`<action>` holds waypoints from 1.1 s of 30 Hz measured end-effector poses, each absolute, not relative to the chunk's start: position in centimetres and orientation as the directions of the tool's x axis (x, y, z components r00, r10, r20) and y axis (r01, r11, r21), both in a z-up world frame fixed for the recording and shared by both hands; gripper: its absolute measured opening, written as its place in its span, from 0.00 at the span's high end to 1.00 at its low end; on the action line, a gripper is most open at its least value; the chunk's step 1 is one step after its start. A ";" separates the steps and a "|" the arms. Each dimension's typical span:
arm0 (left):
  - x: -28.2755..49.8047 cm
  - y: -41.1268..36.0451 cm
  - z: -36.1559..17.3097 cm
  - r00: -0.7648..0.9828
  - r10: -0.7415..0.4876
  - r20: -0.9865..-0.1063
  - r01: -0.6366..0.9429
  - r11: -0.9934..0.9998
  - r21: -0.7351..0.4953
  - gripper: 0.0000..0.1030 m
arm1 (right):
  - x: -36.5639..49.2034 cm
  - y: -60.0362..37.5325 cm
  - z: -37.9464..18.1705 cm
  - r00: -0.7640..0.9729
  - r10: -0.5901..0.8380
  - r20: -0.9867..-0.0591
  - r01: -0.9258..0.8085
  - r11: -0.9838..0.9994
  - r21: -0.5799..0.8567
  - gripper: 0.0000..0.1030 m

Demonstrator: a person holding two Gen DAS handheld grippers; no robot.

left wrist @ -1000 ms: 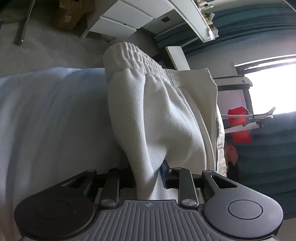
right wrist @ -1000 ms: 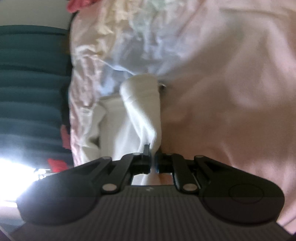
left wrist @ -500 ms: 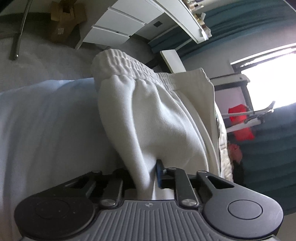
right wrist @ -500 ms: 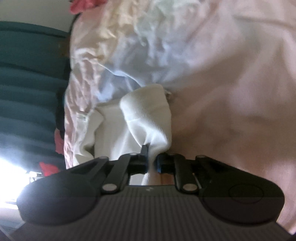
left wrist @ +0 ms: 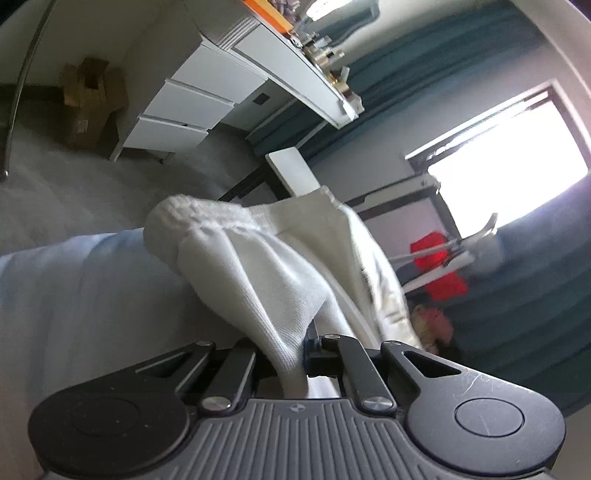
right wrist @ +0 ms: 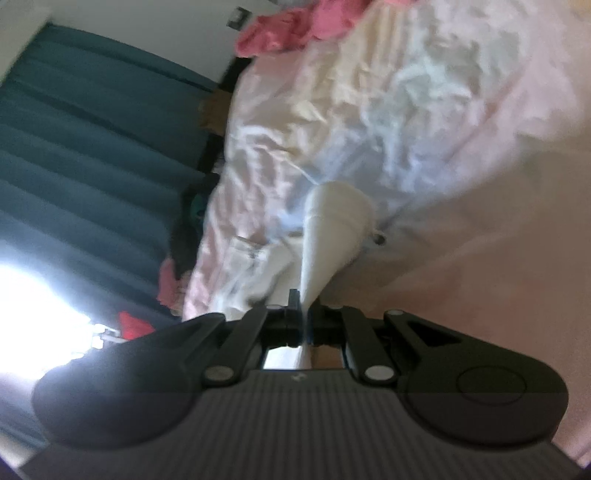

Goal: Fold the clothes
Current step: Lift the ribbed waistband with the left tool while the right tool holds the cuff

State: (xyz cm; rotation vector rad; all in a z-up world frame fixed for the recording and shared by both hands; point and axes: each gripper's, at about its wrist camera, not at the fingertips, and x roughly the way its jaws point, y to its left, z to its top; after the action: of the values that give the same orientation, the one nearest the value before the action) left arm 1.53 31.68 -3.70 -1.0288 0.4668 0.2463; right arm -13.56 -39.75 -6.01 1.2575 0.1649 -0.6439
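White ribbed shorts with a gathered elastic waistband lie on a pale bed sheet. My left gripper is shut on a pinched fold of the shorts' cloth, which rises from the jaws toward the waistband. In the right wrist view the same white shorts hang in a narrow fold from my right gripper, which is shut on the cloth. The rest of the garment spreads to the left over the bed.
A crumpled pale duvet and pink clothes lie further along the bed. Beyond the bed's edge are grey carpet, white drawers, a cardboard box, teal curtains, a bright window and a red item.
Both grippers have risen and rolled with the shorts pinched in them, lifting the cloth off the bed. The left jaws closed tighter on the fold.
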 end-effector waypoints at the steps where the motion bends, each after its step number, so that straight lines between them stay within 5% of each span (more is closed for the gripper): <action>1: 1.3 32.0 -3.0 0.881 -0.018 -0.473 -0.402 0.500 -0.767 0.95 | -13.3 -39.7 -5.2 0.822 -0.368 -0.434 0.523 0.186 0.832 0.95; 7: 6.4 33.3 1.6 0.911 -0.056 -0.408 -0.348 0.427 -0.835 0.96 | -6.1 -40.7 0.2 0.846 -0.401 -0.351 0.491 0.331 0.806 0.95; 12: 17.2 32.3 4.7 0.909 -0.043 -0.415 -0.343 0.490 -0.801 0.95 | 6.8 -42.2 3.1 0.810 -0.455 -0.370 0.569 0.455 0.686 0.95; 22: 39.9 27.7 -2.2 0.793 0.065 -0.606 -0.498 0.643 -0.582 0.94 | 27.8 -44.2 -6.5 0.647 -0.533 -0.545 0.756 0.539 0.372 0.95; 30: 43.8 27.7 -6.0 0.758 0.077 -0.648 -0.517 0.677 -0.524 0.89 | 27.2 -45.7 -10.0 0.725 -0.418 -0.548 0.683 0.539 0.493 0.88; 33: 41.6 28.0 -5.4 0.790 0.040 -0.612 -0.466 0.688 -0.556 0.76 | 24.0 -45.6 -8.8 0.799 -0.335 -0.500 0.595 0.556 0.580 0.77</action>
State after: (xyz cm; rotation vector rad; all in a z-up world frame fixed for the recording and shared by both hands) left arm 41.55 27.98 -5.43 -0.7673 0.6058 0.3035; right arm 24.05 -45.56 -8.76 0.8112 0.3526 -0.5626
